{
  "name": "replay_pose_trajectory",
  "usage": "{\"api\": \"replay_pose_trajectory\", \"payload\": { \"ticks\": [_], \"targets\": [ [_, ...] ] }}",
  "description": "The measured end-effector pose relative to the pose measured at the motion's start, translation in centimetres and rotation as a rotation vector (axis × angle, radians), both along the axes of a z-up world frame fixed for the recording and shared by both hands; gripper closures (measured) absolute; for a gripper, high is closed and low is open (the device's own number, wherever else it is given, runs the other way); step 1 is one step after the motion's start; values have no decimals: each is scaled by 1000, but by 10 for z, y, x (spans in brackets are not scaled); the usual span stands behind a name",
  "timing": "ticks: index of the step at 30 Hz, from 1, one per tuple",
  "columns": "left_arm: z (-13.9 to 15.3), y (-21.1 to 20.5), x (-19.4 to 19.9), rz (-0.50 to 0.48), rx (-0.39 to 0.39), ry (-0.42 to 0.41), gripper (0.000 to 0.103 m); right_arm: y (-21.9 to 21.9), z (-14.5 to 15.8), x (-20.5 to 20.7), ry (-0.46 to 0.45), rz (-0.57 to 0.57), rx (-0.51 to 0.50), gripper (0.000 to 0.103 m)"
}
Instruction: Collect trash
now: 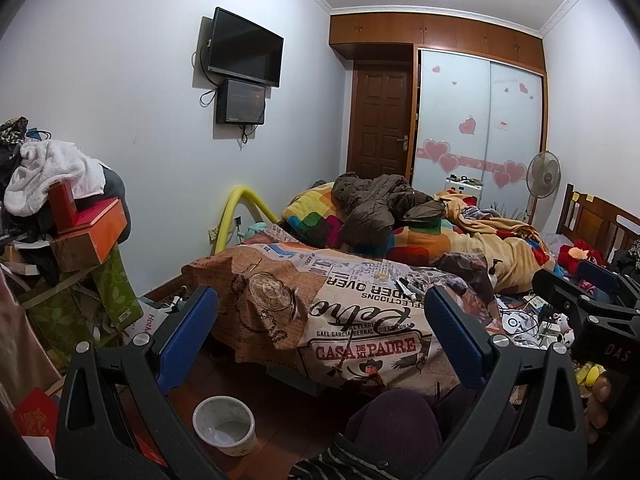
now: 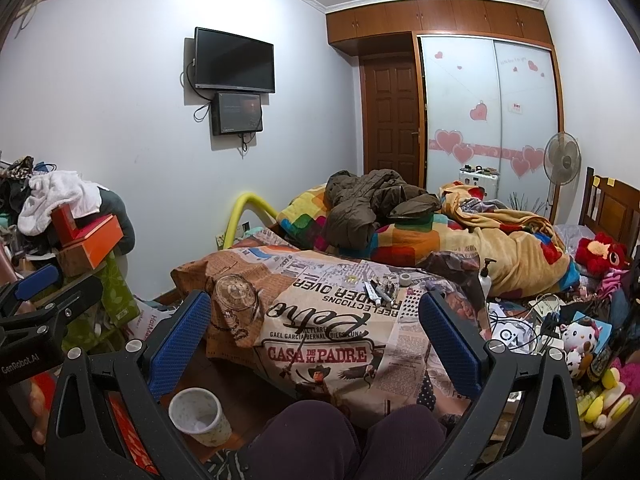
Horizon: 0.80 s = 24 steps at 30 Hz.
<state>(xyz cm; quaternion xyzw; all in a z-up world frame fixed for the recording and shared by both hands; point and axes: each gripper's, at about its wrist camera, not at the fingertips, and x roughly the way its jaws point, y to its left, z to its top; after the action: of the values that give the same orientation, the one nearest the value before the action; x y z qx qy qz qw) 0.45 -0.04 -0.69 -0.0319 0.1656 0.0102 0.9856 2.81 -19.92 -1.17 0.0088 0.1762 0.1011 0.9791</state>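
A small white speckled waste bin [image 1: 224, 426] [image 2: 200, 416] stands on the wooden floor below the foot of the bed, and it looks empty. Several pens and small scraps [image 1: 408, 286] [image 2: 380, 290] lie on the printed bedspread [image 1: 360, 320] [image 2: 320, 344], with a roll of tape [image 2: 405, 279] beside them. My left gripper [image 1: 320, 294] is open over the bedspread and holds nothing. My right gripper [image 2: 314, 298] is also open and empty, at about the same height. Each gripper shows at the edge of the other's view.
A person's knees in purple trousers [image 2: 320, 432] are just below the grippers. Boxes and clothes [image 1: 72, 216] are piled at the left. A brown jacket [image 2: 372, 204] and blankets cover the far bed. Cables, soft toys and bottles [image 2: 560, 332] crowd the right side.
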Motion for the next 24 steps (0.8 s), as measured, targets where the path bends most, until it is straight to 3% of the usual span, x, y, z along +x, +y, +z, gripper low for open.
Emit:
{"api": "replay_pose_trajectory", "payload": {
  "ticks": [24],
  "targets": [
    [-1,2,1,1,-6,2,0,-3,1,0,1,0,2,0]
  ]
}}
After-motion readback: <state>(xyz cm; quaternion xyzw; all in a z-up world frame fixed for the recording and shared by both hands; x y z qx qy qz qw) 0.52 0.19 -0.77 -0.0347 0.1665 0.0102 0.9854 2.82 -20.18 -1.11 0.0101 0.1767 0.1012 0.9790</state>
